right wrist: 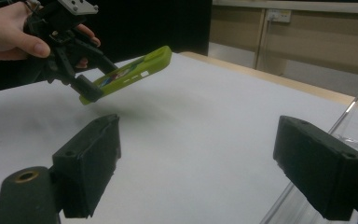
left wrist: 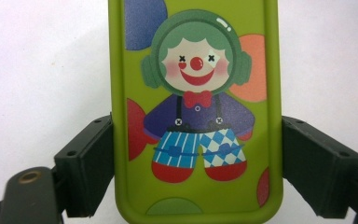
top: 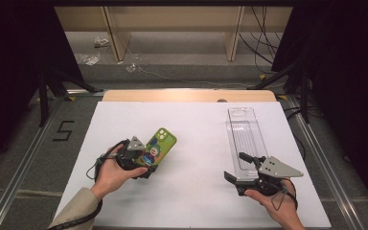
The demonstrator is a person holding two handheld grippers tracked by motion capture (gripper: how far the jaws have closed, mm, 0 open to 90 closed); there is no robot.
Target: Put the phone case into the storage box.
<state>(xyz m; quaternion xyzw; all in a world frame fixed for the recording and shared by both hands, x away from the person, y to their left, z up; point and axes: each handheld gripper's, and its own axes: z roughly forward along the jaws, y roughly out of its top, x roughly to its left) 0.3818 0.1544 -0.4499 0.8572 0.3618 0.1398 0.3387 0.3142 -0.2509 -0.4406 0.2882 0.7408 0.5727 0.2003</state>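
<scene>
Left tool around phone case

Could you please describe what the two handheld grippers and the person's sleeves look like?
Both the left gripper and the right gripper are black, with two blocky, flat-faced jaws showing small screw holes. Each carries a grey three-cornered plate on top with small holes, and a thin black cable loops from each near the wrist. The left arm wears a beige sleeve; the right forearm is bare.

Between our two hand-held grippers the desk lies bare, giving wide passage. On the right, the clear tray blocks the way; our case hangs tilted over the left.
</scene>
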